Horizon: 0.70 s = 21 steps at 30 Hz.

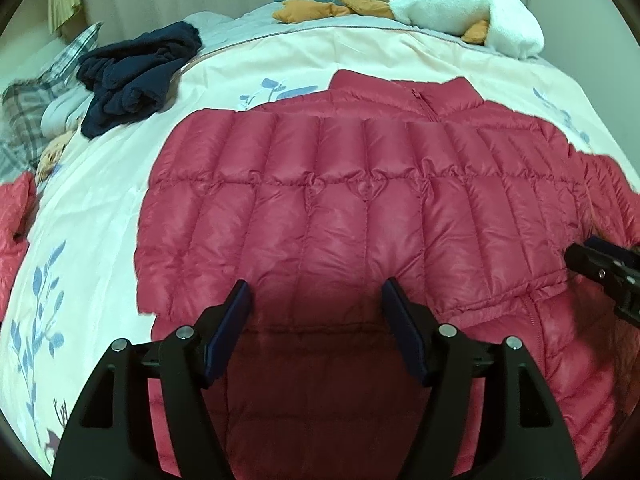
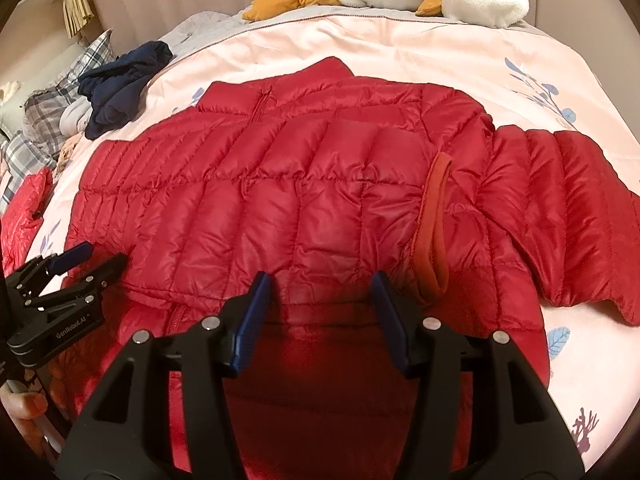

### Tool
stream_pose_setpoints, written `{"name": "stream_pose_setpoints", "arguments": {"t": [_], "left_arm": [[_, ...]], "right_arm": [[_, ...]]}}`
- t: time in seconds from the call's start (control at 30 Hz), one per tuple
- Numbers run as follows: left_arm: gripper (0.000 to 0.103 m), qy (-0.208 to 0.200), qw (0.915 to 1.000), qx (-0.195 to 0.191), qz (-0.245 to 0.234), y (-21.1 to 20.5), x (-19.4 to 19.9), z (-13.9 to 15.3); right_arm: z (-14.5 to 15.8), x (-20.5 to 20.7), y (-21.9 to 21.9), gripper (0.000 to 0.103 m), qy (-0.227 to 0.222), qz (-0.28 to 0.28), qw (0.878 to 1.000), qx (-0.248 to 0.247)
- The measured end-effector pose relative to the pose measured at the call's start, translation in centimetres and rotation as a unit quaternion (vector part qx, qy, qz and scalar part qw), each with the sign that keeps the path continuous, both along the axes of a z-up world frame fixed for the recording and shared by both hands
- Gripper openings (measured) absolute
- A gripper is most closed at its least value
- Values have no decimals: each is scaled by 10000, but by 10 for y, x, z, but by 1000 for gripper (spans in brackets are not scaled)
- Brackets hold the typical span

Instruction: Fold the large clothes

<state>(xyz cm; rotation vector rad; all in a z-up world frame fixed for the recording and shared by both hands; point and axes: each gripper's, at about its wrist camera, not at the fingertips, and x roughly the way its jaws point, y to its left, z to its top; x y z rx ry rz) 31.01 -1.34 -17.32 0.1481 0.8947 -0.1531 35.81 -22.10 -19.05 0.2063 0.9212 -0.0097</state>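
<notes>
A red quilted puffer jacket [image 1: 360,208] lies flat on the bed, collar away from me. In the right wrist view one sleeve is folded across the jacket [image 2: 280,200], its orange-lined cuff [image 2: 432,220] lying on the body. The other sleeve [image 2: 580,208] stretches out to the right. My left gripper [image 1: 316,292] hovers open over the jacket's near hem, nothing between its blue pads. My right gripper [image 2: 320,280] is also open above the hem, just left of the cuff. Each gripper shows in the other's view: the left gripper [image 2: 100,258] at the left edge, the right gripper [image 1: 584,248] at the right edge.
The pale pink duvet [image 1: 100,220] with blue leaf prints covers the bed. A navy garment [image 1: 132,76] and plaid pillows [image 1: 28,112] lie at the far left. A white plush goose [image 1: 460,4] rests at the head. Another red garment [image 1: 12,232] sits at the left edge. A hand [image 2: 24,404] shows low left.
</notes>
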Motion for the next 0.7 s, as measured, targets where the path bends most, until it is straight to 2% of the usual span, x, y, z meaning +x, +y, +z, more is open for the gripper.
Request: {"name": "stream_pose_setpoints", "arguments": {"t": [0.07,0.2,0.3,0.47,0.6,0.7], "left_arm": [[79,-22,9999,-121,46,2,-6,5],[79,-157,9996,-221,-27,0,-23,19],[89,-231,9992,-308,-72,-2,-34,29],[89,-339,9985,-387,-172,-7,-55,44],[89,-305,9978,-523,-257,-8,-73,52],[98,-337,9976,-535,-287,-10,-89,58]], "right_arm": [[4,-6,-2,60,-72,-6,9999,82],[13,-20,-2,63,-199,-26,9998,-46],[22,-33,-5,67,-316,-29,9995,-5],[35,-53,-11,79,-467,-67,9988,140],[43,-69,-16,85,-537,-47,9980,338],[49,-84,-22,89,-582,-59,9969,521]]}}
